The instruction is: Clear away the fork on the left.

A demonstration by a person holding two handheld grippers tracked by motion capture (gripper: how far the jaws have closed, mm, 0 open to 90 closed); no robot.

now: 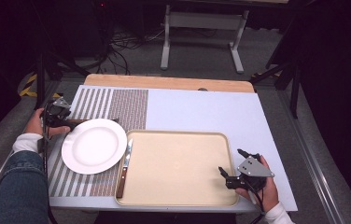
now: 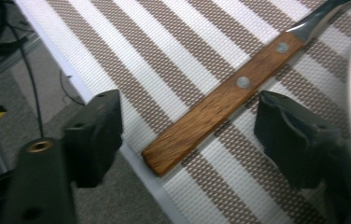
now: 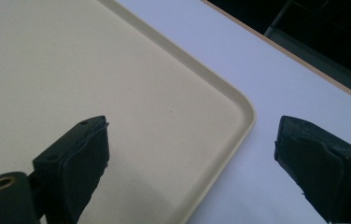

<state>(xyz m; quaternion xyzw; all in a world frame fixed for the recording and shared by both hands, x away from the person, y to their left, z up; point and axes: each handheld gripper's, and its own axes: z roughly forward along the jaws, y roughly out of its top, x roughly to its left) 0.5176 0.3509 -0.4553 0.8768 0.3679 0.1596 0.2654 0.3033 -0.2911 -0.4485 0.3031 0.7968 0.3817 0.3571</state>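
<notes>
**Wooden handle between parted jaws, not yet pinched**

The left gripper point(image 2: 187, 135) has its two black pads standing apart on either side of a wooden-handled utensil point(image 2: 225, 119), with a clear gap on each side of the wood; nothing is pressed, so the handle lies free. The utensil rests flat on the striped placemat point(image 2: 173, 56), its butt end near the mat's edge and its dark metal neck running off toward the white plate point(image 1: 94, 145) just beside it (whether the tip touches or goes under the plate's rim I cannot tell).

My reading of how it will handle: stiff, fairly light, and heavier toward the metal end. The wood, with its two rivets, should give better friction than the smooth steel, so the best hold looks to be across the handle's flat sides, near the rivets, rather than at the very butt, where it could pivot and droop. It lies low on the mat, so the pads must come down close to the weave.

The right gripper point(image 3: 190, 168) hangs slack and wide over the corner of the beige tray point(image 3: 239, 107), grasping nothing. A second knife point(image 1: 125, 168) lies along the tray's left rim.
</notes>
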